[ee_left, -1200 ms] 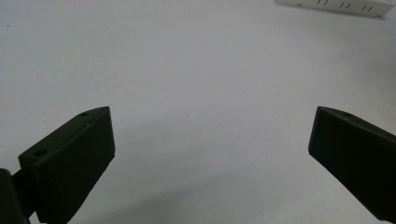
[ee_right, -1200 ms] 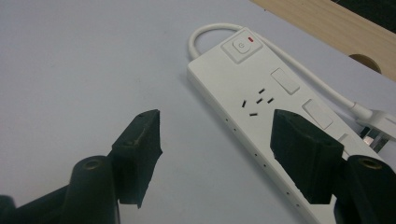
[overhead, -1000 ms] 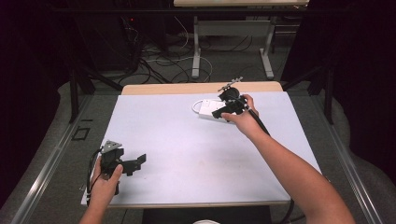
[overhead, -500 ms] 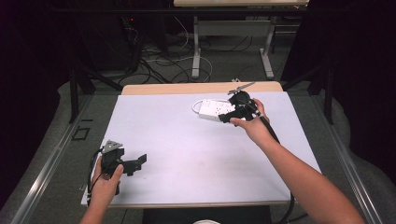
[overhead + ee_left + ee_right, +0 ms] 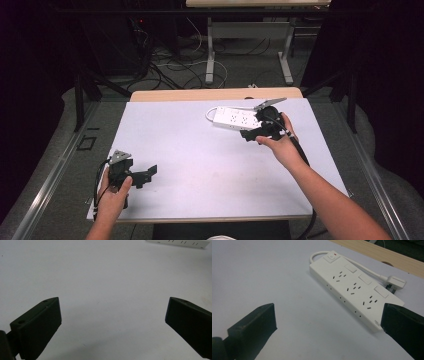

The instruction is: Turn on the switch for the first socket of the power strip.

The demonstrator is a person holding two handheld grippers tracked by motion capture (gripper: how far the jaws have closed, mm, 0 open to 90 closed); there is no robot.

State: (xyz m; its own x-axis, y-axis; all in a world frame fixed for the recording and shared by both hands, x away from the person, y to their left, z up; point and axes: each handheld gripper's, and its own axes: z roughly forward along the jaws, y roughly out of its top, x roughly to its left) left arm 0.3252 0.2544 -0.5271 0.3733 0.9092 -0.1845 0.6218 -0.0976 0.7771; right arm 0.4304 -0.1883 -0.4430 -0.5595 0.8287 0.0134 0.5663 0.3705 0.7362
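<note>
Scene: a person at a desk (image 5: 200, 150) covered with a white sheet, a two-jaw gripper in each hand.
Power strip: a white power strip (image 5: 354, 288) lies flat near the desk's far edge, right of centre, its long side roughly along that edge.
Look of it: three socket groups in a row, each with a flat white switch beside it, and a master switch with a red mark at one end. Its white cord (image 5: 362, 266) loops round the far side to a white plug (image 5: 395, 281) lying just beside the strip.
Right gripper: the right gripper (image 5: 256, 132) hovers just in front of the strip, jaws spread wide, holding nothing.
Left gripper: the left gripper (image 5: 142, 175) rests near the desk's near-left corner, jaws wide apart, empty.
Likely step: reaching for the strip, apparently.
Doing it well: probably best to straddle the strip's narrow width with the jaws, close on the flat side walls, and avoid the switches and cord.
</note>
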